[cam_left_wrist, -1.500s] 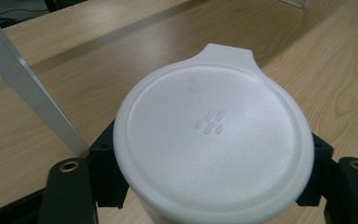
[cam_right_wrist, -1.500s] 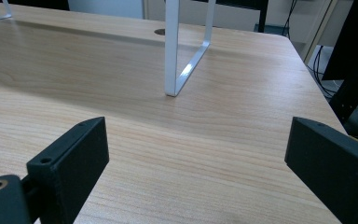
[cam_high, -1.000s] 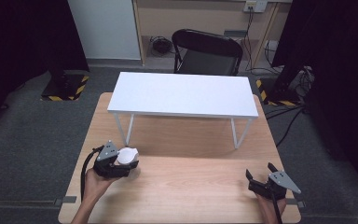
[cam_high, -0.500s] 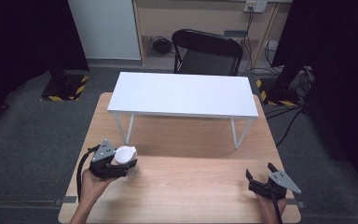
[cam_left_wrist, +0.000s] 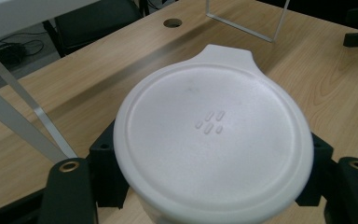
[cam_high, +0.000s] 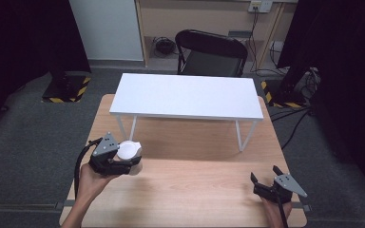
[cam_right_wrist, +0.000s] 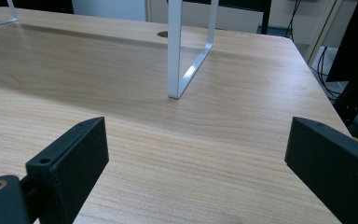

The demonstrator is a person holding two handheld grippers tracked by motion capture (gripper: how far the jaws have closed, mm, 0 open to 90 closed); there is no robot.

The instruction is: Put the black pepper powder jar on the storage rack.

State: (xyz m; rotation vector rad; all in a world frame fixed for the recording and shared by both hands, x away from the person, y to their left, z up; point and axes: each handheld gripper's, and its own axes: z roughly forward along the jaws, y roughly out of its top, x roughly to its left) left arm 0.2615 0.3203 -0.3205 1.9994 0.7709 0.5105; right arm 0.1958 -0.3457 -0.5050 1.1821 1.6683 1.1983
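A white round container with a tabbed lid [cam_left_wrist: 213,135] sits between the jaws of my left gripper [cam_high: 126,161], which is shut on it at the left side of the wooden table [cam_high: 195,190]. From above the container [cam_high: 128,151] shows as a small white disc just over the tabletop. My right gripper [cam_high: 267,179] rests near the table's front right corner. Its black fingers [cam_right_wrist: 70,158] stand wide apart, open, with bare wood between them.
A low white shelf [cam_high: 187,97] on thin metal legs [cam_right_wrist: 186,51] stands across the far half of the table. A black chair [cam_high: 211,52] sits behind it. Cables and dark equipment [cam_high: 299,85] lie on the floor at the right.
My left gripper has shifted slightly left and toward the front with the white container in it. The right gripper has not moved.
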